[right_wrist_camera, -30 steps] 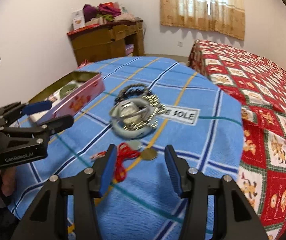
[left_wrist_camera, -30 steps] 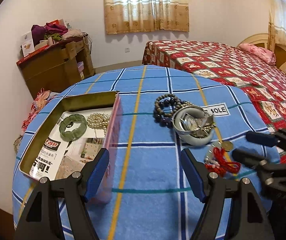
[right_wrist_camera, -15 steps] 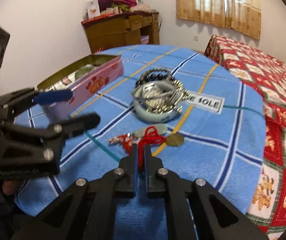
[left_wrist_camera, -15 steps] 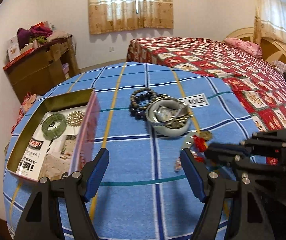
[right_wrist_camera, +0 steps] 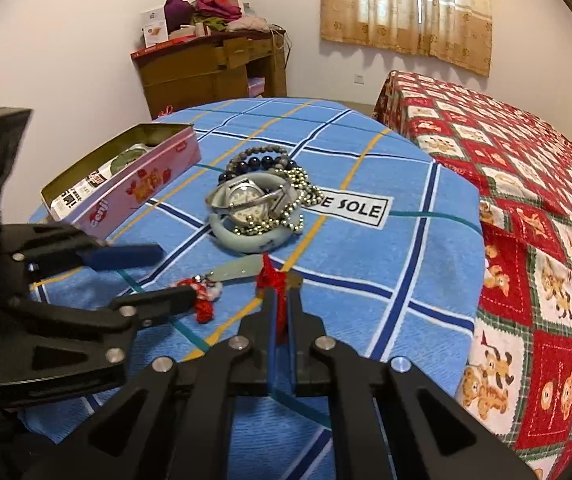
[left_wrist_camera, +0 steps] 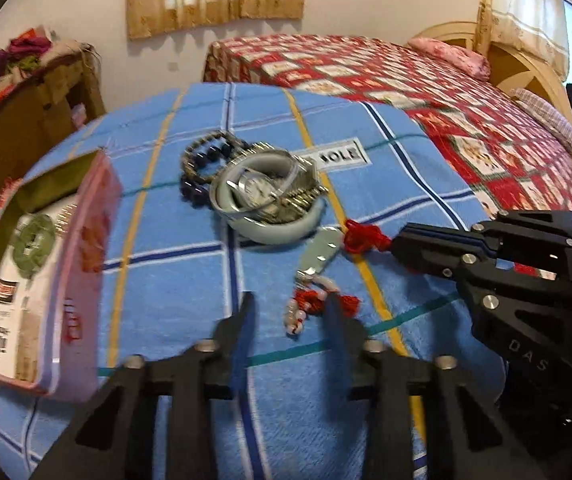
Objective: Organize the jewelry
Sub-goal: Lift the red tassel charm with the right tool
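A pale green pendant (left_wrist_camera: 321, 252) lies on the blue checked tablecloth (left_wrist_camera: 190, 280), strung with a red knotted cord (left_wrist_camera: 365, 236) and a red-and-white bead tassel (left_wrist_camera: 305, 308). My right gripper (right_wrist_camera: 282, 296) is shut on the red cord (right_wrist_camera: 270, 276). My left gripper (left_wrist_camera: 289, 304) is closing, its jaws still apart around the tassel; the right finger touches the red threads and the left is clear of the beads. Beyond lie a pale bangle holding a watch and a bead chain (left_wrist_camera: 270, 204), and a dark bead bracelet (left_wrist_camera: 206, 160). The open pink tin (left_wrist_camera: 98, 216) holds a green ring (left_wrist_camera: 32, 240).
A small coin (right_wrist_camera: 293, 280) lies by the red knot. A bed with a red patterned quilt (right_wrist_camera: 525, 184) is close on the right of the table. A wooden cabinet (right_wrist_camera: 214, 68) piled with clothes stands against the far wall. The tin sits near the table's left edge.
My left gripper has moved right and down over the bead tassel and its jaws have narrowed a lot. My right gripper went from half open to shut on the red cord.
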Demonstrator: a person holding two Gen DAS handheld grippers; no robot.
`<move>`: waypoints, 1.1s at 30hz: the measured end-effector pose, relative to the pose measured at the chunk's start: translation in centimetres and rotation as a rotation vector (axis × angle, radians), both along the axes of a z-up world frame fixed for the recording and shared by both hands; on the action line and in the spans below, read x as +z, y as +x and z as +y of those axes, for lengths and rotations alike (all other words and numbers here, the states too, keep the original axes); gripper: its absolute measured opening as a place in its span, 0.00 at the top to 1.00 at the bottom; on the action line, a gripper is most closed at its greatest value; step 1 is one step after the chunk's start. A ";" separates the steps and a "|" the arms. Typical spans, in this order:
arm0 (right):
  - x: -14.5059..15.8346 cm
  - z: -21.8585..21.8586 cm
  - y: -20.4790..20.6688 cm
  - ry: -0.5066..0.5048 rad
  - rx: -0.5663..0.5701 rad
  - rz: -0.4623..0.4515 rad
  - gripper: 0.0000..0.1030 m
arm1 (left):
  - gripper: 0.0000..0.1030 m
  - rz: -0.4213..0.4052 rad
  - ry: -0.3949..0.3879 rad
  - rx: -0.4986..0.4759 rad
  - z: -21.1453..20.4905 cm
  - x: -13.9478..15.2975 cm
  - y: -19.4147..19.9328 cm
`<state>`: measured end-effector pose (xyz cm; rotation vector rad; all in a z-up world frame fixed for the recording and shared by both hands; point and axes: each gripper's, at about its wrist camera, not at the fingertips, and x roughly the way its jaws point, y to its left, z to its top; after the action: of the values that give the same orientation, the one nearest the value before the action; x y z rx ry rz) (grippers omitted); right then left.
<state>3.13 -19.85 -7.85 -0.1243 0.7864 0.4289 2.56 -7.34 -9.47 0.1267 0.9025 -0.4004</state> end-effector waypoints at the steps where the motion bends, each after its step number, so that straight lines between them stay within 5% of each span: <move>1: 0.0 0.0 0.0 0.003 0.002 -0.001 0.94 | 0.95 0.013 -0.011 -0.010 0.0 -0.1 0.1; 22: 5.3 1.0 -1.6 0.113 0.067 -0.105 0.94 | 0.96 -0.148 -0.163 0.090 5.6 7.0 -1.8; 28: 5.0 1.9 -1.2 0.043 0.084 -0.080 0.94 | 0.96 -0.157 -0.171 0.108 6.3 7.3 -1.7; 32: 2.3 2.7 -0.4 -0.020 0.086 -0.008 0.66 | 0.96 -0.136 -0.172 0.115 6.4 6.4 -1.5; 33: 1.9 2.9 -0.3 -0.034 0.086 -0.003 0.66 | 0.96 -0.133 -0.171 0.117 6.5 6.2 -1.4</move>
<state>2.83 -16.98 -6.00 -0.1910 0.7871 0.4971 1.13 -0.87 -3.24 -0.0558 0.7371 -0.3542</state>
